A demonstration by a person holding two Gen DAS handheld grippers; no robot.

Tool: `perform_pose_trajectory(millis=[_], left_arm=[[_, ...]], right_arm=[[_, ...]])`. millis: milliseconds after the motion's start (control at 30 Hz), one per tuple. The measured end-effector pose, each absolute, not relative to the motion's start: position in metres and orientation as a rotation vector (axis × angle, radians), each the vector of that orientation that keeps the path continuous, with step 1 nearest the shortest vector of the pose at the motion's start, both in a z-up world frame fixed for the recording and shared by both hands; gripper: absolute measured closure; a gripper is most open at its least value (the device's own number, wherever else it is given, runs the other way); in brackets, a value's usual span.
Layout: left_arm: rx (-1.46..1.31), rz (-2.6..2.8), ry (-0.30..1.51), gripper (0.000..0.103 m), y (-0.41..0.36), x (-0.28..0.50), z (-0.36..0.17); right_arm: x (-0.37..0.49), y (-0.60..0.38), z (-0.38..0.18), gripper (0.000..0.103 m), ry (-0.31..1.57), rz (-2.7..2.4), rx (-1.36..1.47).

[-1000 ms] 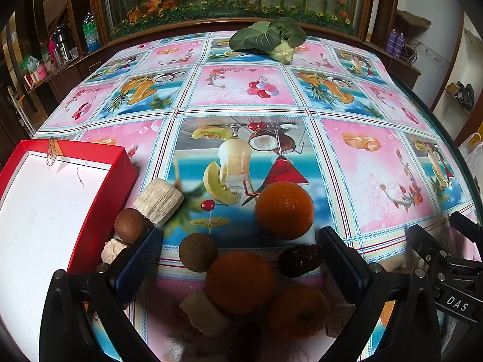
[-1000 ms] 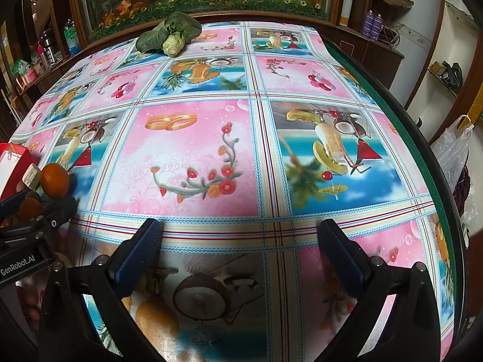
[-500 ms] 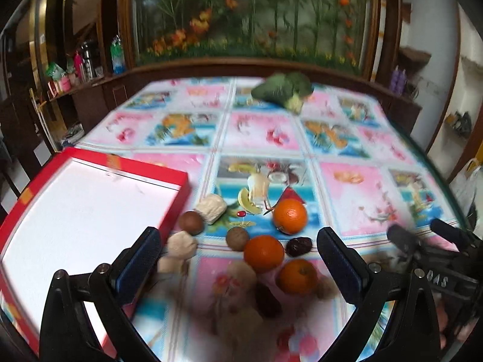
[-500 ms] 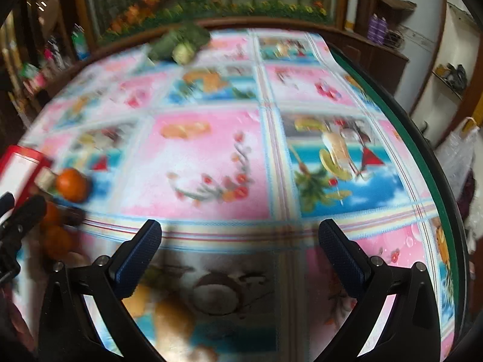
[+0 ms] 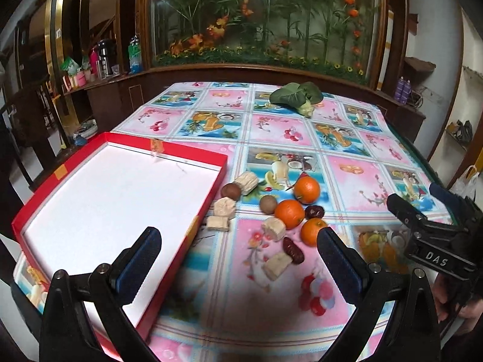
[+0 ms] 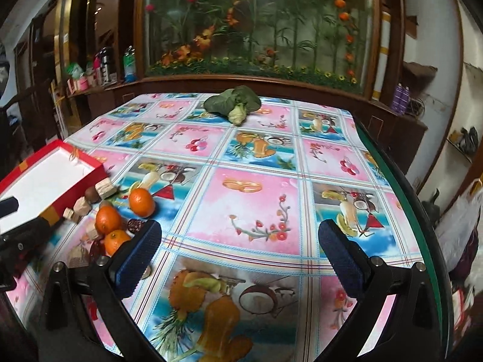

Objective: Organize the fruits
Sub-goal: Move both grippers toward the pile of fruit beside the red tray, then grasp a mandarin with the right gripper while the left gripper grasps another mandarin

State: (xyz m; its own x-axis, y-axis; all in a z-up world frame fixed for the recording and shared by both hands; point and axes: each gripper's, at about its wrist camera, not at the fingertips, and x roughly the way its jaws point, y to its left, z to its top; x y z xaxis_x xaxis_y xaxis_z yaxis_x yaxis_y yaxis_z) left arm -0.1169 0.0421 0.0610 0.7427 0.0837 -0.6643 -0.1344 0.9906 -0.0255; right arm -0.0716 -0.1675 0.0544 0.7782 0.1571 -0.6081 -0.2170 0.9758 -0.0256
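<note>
Near bottom, our left gripper and right gripper both gape wide, holding nothing. Mid-frame: three oranges, brown fruits, dates and pale chunks clustered just right of the red tray. Far: leafy greens.

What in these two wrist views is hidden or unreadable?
- Left wrist: red box, near corner hidden behind left gripper fingers.
- Right wrist: lowest orange partly behind right gripper finger.
- Right wrist: box interior cut off by left edge.
- Shelf bottles: labels too small.
</note>
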Motion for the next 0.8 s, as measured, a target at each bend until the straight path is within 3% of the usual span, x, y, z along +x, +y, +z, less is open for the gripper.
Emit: perform_pose_trajectory(millis=[200, 533, 800], left_arm=[[-0.039, 0.102, 0.740, 0.001, 0.045, -0.132, 0.052], [0.038, 0.064, 0.800, 0.001, 0.040, -0.138, 0.035], [0.043, 0.071, 0.792, 0.001, 0.043, -0.135, 0.044]], right_arm=[[-0.080, -0.157, 0.055, 0.001, 0.646, 0.281, -0.117], [-0.088, -0.131, 0.041, 0.034, 0.751, 0.524, -0.146], [-0.060, -0.095, 0.018, 0.055, 0.921, 0.611, -0.132]])
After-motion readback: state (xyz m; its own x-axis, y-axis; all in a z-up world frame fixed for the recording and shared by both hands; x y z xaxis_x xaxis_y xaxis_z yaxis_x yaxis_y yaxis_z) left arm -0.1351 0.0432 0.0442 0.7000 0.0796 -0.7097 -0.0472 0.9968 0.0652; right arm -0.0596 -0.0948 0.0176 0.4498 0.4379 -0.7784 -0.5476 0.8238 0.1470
